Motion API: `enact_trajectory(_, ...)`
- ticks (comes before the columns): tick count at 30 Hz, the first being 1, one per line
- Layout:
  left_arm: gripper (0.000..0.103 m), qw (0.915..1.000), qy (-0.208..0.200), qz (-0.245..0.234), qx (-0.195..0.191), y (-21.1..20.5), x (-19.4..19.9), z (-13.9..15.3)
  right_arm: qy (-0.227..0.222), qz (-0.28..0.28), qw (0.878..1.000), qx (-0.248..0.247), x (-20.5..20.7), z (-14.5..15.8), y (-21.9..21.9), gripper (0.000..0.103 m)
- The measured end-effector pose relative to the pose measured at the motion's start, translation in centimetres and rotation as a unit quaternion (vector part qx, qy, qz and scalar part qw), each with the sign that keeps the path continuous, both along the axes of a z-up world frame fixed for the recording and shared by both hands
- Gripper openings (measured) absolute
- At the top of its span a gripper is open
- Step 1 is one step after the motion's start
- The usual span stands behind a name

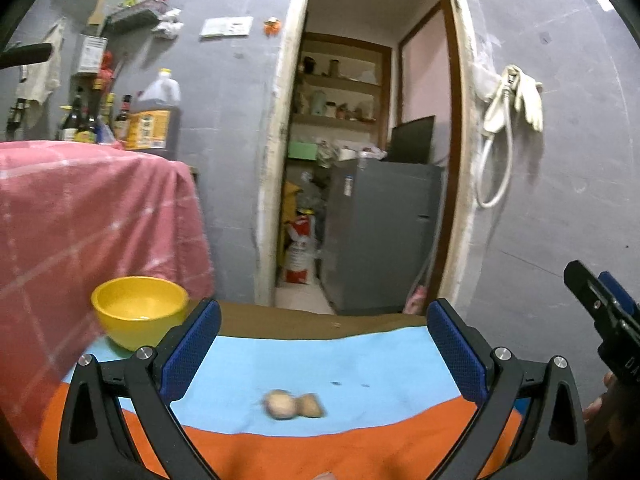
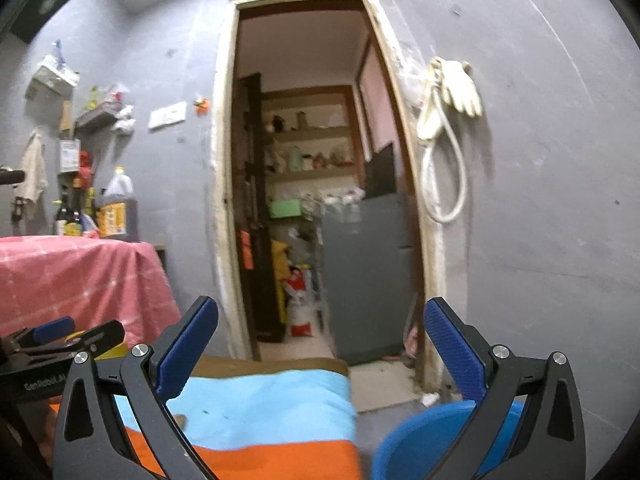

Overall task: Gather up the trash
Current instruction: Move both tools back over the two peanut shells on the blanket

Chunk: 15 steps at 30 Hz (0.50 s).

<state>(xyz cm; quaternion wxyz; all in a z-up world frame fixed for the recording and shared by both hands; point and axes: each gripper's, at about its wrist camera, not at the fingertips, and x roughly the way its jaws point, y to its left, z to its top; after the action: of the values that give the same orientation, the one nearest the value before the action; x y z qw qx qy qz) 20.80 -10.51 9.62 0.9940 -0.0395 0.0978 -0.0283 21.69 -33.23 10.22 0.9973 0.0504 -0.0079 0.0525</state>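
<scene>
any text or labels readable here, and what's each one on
"GenRobot.AI": white lettering on the black body of the left gripper, seen from the right wrist view.
"DA": the start of a cut-off word on the black body of the right gripper, at the left wrist view's edge.
Yellow label on the big oil jug: blurred, unreadable.
Labels on the dark sauce bottles: too small.
White wall notice: unreadable.

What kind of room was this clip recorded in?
Most likely a home kitchen. Sauce bottles and a big oil jug stand against the grey wall, a doorway opens onto pantry shelves and a grey fridge, and a yellow bowl sits on the cloth-covered table.
</scene>
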Motion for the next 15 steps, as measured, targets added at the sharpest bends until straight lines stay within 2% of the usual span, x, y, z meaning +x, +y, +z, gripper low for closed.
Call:
enact_trajectory(7,0.101,0.9991,-0.004,0.042,0.002,4.4,-0.7,-0.6,-0.011,0.041,0.999,0.003,1.1,0.0,3.5,0.103)
enact_trajectory(15,0.101,0.9975,0.005,0.069,0.013,7.7,-0.6,-2.2,0.023,0.071,0.997,-0.013,3.4,-1.0,7.1,0.103)
